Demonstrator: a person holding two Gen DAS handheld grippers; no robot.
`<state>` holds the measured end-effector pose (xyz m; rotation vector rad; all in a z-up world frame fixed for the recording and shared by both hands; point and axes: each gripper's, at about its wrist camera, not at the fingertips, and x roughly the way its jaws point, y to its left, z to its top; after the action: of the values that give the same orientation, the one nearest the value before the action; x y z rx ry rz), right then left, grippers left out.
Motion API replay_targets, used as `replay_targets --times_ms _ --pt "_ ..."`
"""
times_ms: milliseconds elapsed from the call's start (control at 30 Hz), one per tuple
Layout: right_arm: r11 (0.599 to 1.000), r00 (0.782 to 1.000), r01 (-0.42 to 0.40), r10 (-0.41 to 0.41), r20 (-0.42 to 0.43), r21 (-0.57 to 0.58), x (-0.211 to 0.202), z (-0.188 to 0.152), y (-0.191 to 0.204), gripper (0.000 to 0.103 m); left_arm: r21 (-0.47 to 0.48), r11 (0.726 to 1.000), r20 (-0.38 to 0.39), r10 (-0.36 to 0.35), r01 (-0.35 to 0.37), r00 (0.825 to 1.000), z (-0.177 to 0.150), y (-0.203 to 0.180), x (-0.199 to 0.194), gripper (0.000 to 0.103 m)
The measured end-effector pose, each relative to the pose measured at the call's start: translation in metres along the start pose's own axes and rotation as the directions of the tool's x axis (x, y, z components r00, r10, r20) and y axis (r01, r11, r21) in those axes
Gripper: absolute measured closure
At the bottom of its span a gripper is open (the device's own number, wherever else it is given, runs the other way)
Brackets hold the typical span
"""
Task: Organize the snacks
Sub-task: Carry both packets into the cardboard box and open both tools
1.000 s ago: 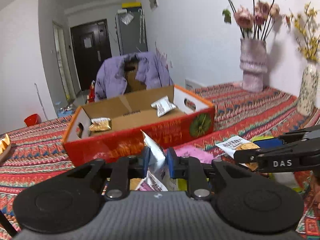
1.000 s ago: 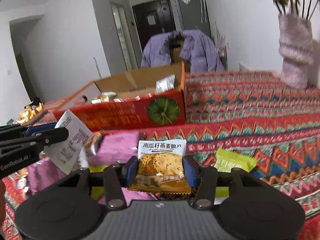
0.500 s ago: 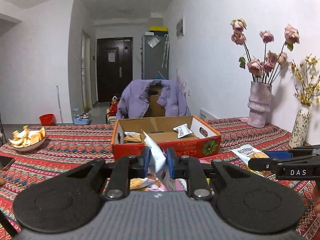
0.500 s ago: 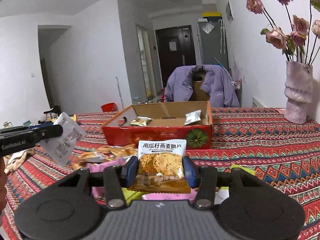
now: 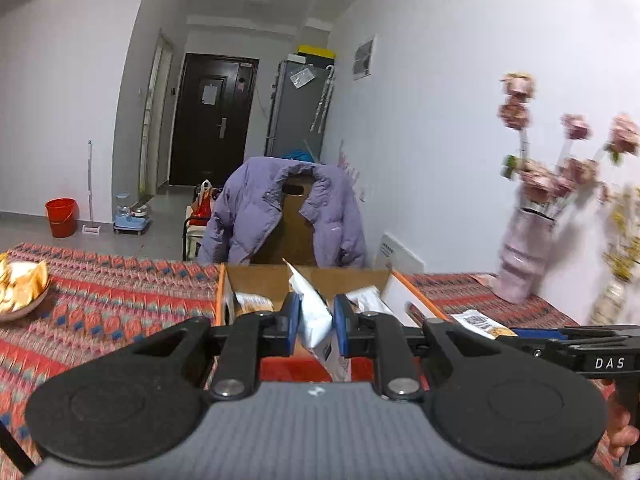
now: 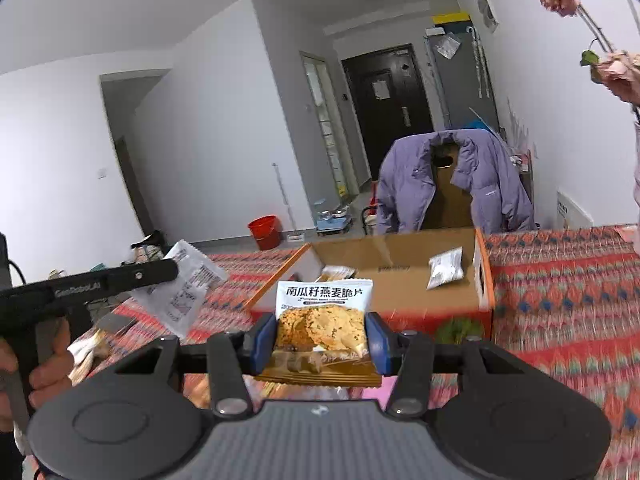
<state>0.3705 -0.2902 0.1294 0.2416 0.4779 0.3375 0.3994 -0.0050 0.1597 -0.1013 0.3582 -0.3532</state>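
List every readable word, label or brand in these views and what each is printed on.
"南瓜籽燕麦脆片": on the cookie packet held in the right gripper.
"DAS": on the right gripper's side, in the left wrist view.
"GenRobot.AI": on the left gripper, slightly blurred.
White packet: barcode and fine print, too small to read.
Box: print blurred.

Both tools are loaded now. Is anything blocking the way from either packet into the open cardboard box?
Nothing visible does. The oat crisp packet in the right tool and the white packet in the left tool face the open-topped cardboard box. Two packets lie inside, with bare floor between them.
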Motion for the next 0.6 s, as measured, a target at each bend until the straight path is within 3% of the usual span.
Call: replay_targets --times_ms 100,300,400,500,600 --pt "0.999 0.998 0.037 -0.036 -0.043 0.033 0.056 0.030 -0.026 0.055 -0.056 0.998 -0.048 0.033 -0.035 0.998 0.013 0.022 0.057 0.084" --pt "0.992 0.983 0.111 -0.102 -0.155 0.052 0.176 0.074 -0.064 0.055 -0.220 0.975 -0.191 -0.009 -0.034 0.982 0.031 0.054 0.180 0.084" --pt "0.984 0.960 0.177 -0.173 -0.218 -0.004 0.228 0.080 -0.073 0.055 -0.242 0.969 -0.230 -0.018 -0.039 0.973 0.031 0.055 0.232 0.084" --pt "0.979 0.936 0.203 -0.193 -0.295 0.003 0.273 0.078 -0.087 0.055 -0.255 0.966 -0.271 -0.034 -0.038 0.962 0.028 0.050 0.272 0.084" --pt "0.976 0.924 0.215 -0.201 -0.326 0.009 0.297 0.074 -0.094 0.053 -0.232 0.969 -0.324 0.006 -0.086 0.946 0.019 0.041 0.300 0.084"
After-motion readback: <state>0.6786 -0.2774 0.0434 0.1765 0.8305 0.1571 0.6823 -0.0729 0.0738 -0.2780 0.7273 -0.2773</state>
